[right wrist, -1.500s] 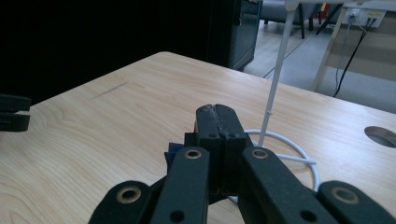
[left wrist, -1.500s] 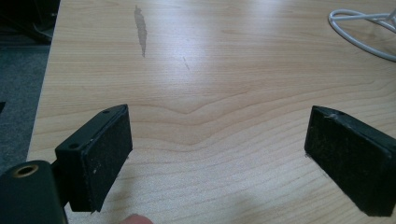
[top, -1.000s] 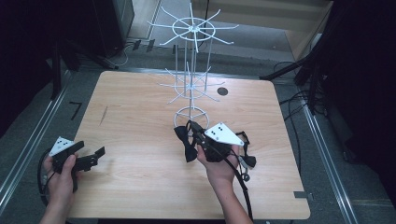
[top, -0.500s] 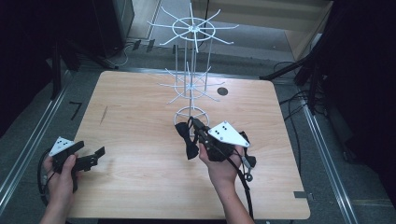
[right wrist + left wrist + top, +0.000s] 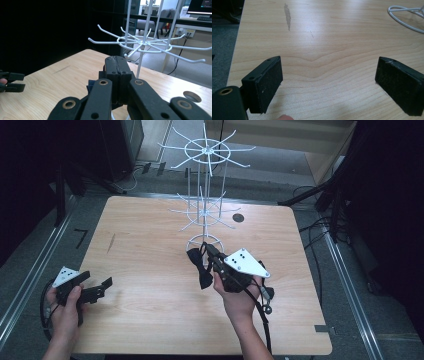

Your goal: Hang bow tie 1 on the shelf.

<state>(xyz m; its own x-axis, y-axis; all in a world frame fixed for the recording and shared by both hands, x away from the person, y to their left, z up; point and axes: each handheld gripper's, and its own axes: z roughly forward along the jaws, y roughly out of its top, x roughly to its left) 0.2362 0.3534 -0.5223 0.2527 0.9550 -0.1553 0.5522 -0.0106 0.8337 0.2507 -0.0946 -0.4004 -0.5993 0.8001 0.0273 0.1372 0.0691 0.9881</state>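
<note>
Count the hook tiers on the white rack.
2. The upper tier tops the rack's pole; the lower tier sits halfway down, above the ring base.

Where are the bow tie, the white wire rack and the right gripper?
bow tie [image 5: 199, 265]: high view, on its dark left wing.
white wire rack [image 5: 140, 43]: right gripper view, on the hub of the lower hook ring.
right gripper [image 5: 116, 62]: right gripper view, where its shut jaws meet.

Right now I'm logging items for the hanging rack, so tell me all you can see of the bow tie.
The bow tie looks like black fabric with two flared wings and a thin dark strap. It hangs tilted just over the table, beside the white rack's ring base, pinched in the closed right tool.
</note>
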